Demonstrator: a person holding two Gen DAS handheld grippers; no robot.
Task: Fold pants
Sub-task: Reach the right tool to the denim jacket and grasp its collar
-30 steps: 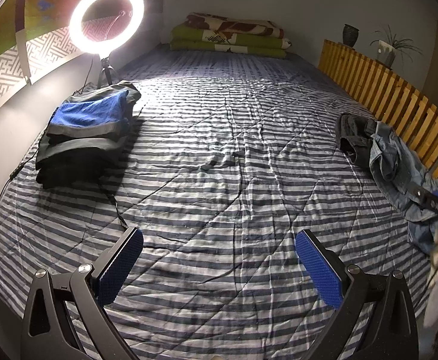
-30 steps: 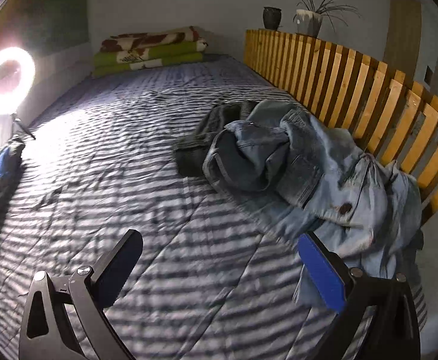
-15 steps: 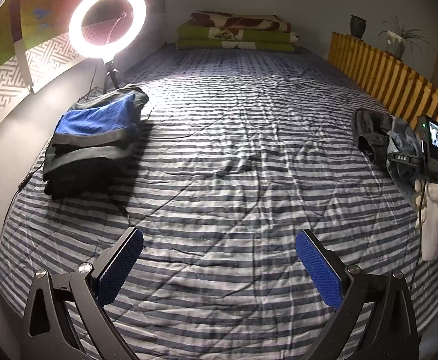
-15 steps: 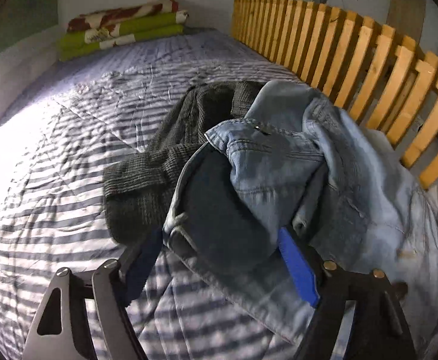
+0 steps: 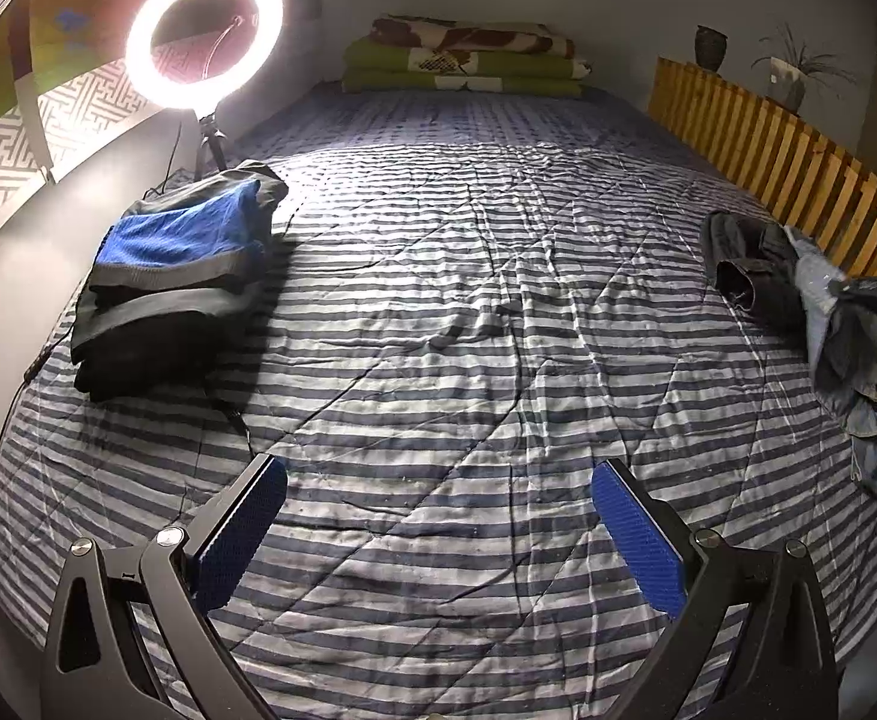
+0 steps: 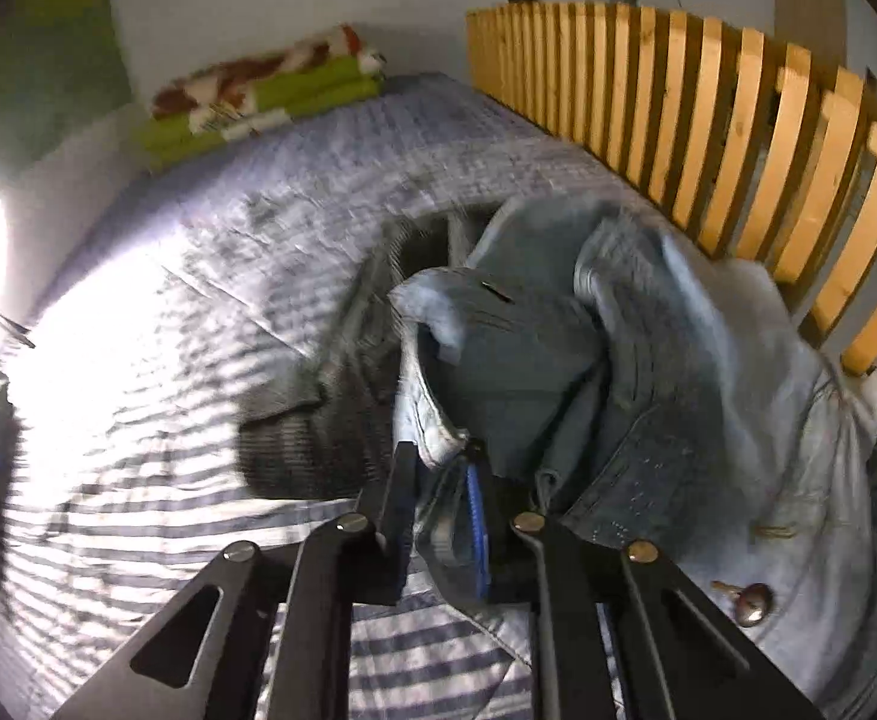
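Right against the slatted wooden rail [image 6: 738, 138], the crumpled light-blue denim jeans [image 6: 648, 360] lie heaped on the striped quilted bedspread [image 5: 468, 330]. A thick folded hem of that denim sits between the right gripper [image 6: 441, 516] pads, whose jaws have just been closing and now pinch it. Left of the jeans, away from the rail, lies a dark ribbed garment [image 6: 312, 420]. Far from the rail, the left gripper [image 5: 438, 534] hangs spread wide and empty above bare stripes, near a folded clothes stack [image 5: 168, 276] and glowing ring light [image 5: 204, 36].

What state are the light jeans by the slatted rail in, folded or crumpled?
Crumpled. The light jeans lie bunched in a heap, waistband gaping, with the right gripper shut on a waistband edge.
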